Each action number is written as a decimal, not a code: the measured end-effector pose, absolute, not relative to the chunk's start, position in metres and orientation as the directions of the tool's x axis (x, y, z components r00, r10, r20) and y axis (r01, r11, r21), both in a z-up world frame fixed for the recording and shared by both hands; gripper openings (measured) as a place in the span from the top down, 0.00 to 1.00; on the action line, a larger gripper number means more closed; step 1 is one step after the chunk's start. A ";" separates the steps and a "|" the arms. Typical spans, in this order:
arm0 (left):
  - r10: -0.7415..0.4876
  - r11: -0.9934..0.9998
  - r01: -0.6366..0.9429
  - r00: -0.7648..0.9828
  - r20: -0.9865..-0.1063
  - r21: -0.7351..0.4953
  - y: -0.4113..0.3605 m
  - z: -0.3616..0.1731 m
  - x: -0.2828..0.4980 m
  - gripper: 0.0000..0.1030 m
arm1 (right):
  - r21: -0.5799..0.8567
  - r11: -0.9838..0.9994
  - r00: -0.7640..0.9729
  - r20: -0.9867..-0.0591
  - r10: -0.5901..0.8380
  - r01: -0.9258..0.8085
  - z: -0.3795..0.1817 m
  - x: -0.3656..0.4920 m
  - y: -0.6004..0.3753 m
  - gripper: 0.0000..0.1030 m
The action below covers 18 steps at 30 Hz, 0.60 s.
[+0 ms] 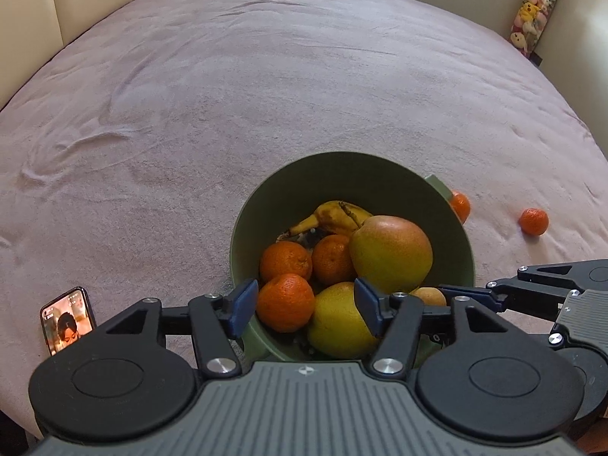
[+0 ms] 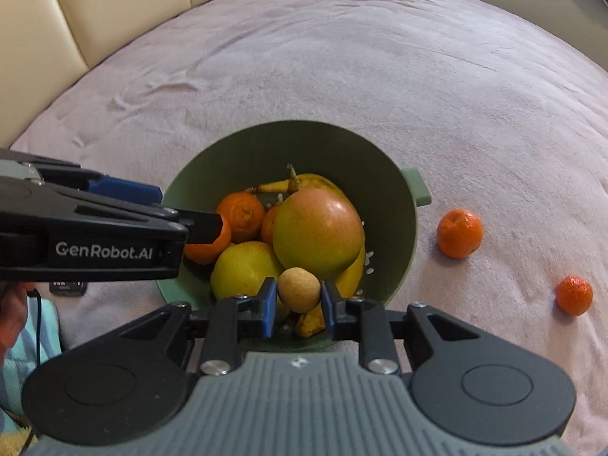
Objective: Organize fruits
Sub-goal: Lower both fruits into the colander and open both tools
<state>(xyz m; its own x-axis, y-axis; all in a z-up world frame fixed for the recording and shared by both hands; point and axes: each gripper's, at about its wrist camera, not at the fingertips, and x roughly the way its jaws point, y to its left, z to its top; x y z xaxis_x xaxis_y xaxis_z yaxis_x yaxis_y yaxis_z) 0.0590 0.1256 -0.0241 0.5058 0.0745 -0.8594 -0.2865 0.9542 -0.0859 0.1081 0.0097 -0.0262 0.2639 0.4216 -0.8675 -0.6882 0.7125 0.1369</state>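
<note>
A green bowl stands on a lilac bedspread, holding a banana, a big yellow-red fruit, a yellow fruit and three tangerines. My left gripper hangs open over the bowl's near rim. The nearest tangerine lies between its blue pads, and the right pad is clear of it. My right gripper is shut on a small tan round fruit above the bowl. Two loose tangerines lie on the bedspread to the bowl's right.
A phone with a lit screen lies left of the bowl. A cream padded headboard runs along the far left edge of the bed. Plush toys hang at the far right corner. A person's striped sleeve shows at bottom left.
</note>
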 end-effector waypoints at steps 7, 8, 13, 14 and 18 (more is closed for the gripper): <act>0.047 0.945 -0.302 0.504 -0.863 -0.125 0.133 -0.028 0.058 0.34 | 0.105 0.694 0.231 -0.898 0.374 -0.712 -0.035 0.111 0.019 0.79; 0.042 0.943 -0.305 0.504 -0.862 -0.133 0.134 -0.029 0.058 0.34 | 0.104 0.694 0.228 -0.901 0.370 -0.713 -0.037 0.111 0.020 0.79; 0.031 0.939 -0.309 0.511 -0.859 -0.150 0.135 -0.030 0.058 0.34 | 0.095 0.695 0.223 -0.908 0.354 -0.713 -0.041 0.112 0.021 0.79; 0.028 0.939 -0.308 0.515 -0.857 -0.154 0.135 -0.029 0.058 0.34 | 0.097 0.696 0.220 -0.910 0.352 -0.712 -0.041 0.112 0.021 0.79; 0.024 0.938 -0.308 0.520 -0.854 -0.161 0.134 -0.028 0.059 0.34 | 0.098 0.698 0.215 -0.913 0.346 -0.709 -0.044 0.112 0.021 0.78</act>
